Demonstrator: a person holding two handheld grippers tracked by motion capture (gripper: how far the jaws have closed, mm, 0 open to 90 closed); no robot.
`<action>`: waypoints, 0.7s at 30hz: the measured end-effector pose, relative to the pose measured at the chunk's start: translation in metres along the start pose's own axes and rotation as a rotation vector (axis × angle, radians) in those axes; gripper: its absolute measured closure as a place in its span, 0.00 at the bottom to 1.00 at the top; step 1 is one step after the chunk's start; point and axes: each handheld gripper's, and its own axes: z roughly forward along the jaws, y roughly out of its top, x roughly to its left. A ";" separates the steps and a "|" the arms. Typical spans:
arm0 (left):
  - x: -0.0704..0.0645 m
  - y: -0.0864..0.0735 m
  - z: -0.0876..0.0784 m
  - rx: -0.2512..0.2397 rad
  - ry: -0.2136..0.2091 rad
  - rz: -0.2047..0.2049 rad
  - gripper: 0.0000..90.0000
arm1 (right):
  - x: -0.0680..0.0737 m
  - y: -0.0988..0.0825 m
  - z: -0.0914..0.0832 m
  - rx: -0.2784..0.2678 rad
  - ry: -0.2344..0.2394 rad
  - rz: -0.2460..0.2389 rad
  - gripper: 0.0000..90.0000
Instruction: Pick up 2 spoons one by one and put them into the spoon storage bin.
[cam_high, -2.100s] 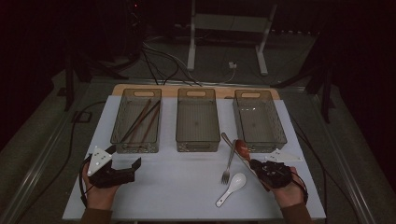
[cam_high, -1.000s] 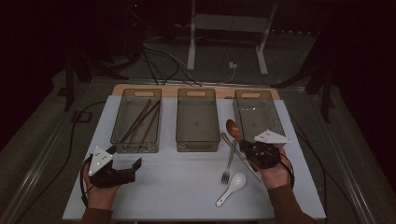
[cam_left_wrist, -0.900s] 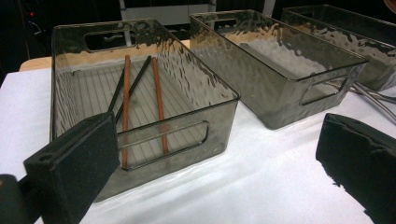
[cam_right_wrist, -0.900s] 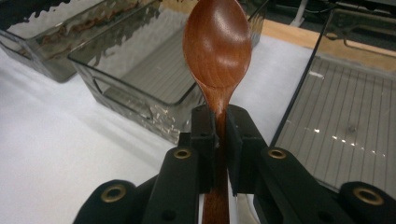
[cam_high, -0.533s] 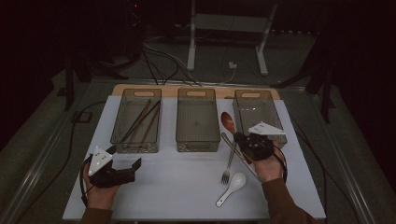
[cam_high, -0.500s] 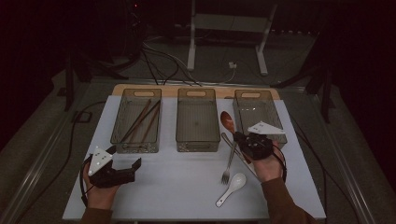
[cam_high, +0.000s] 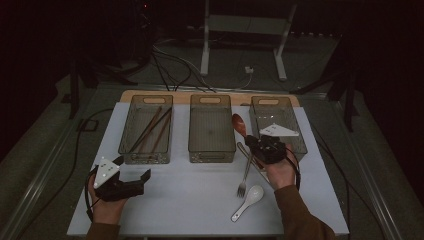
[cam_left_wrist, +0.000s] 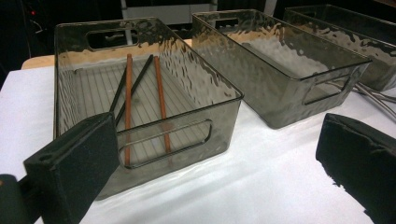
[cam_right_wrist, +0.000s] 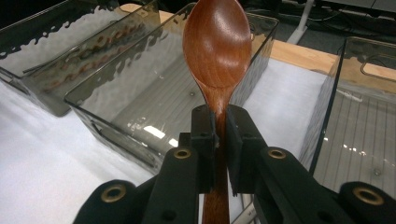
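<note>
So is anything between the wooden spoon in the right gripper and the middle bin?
Nothing visible. The right gripper is shut on the wooden spoon, whose bowl hangs just past the right wall of the middle bin. That bin is open-topped and looks empty; only the wall itself lies between.

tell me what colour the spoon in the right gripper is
Reddish-brown wood; the spoon shows best in the right gripper view.

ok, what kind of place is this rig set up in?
Likely a lab or recording workspace, not a kitchen: a white-covered table in a dark room, loose cables on the floor, a white metal stand behind, and three smoky clear plastic bins laid out in a row for sorting cutlery.
</note>
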 end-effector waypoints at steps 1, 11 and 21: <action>0.000 0.000 0.000 0.000 0.000 0.000 0.01 | 0.000 0.001 0.001 0.000 0.001 0.001 0.92; 0.000 0.000 0.000 -0.001 0.000 -0.002 0.01 | -0.002 0.006 0.012 -0.001 -0.001 0.017 0.92; 0.000 0.000 0.000 0.000 0.000 -0.001 0.01 | -0.003 0.011 0.021 -0.004 -0.001 0.033 0.92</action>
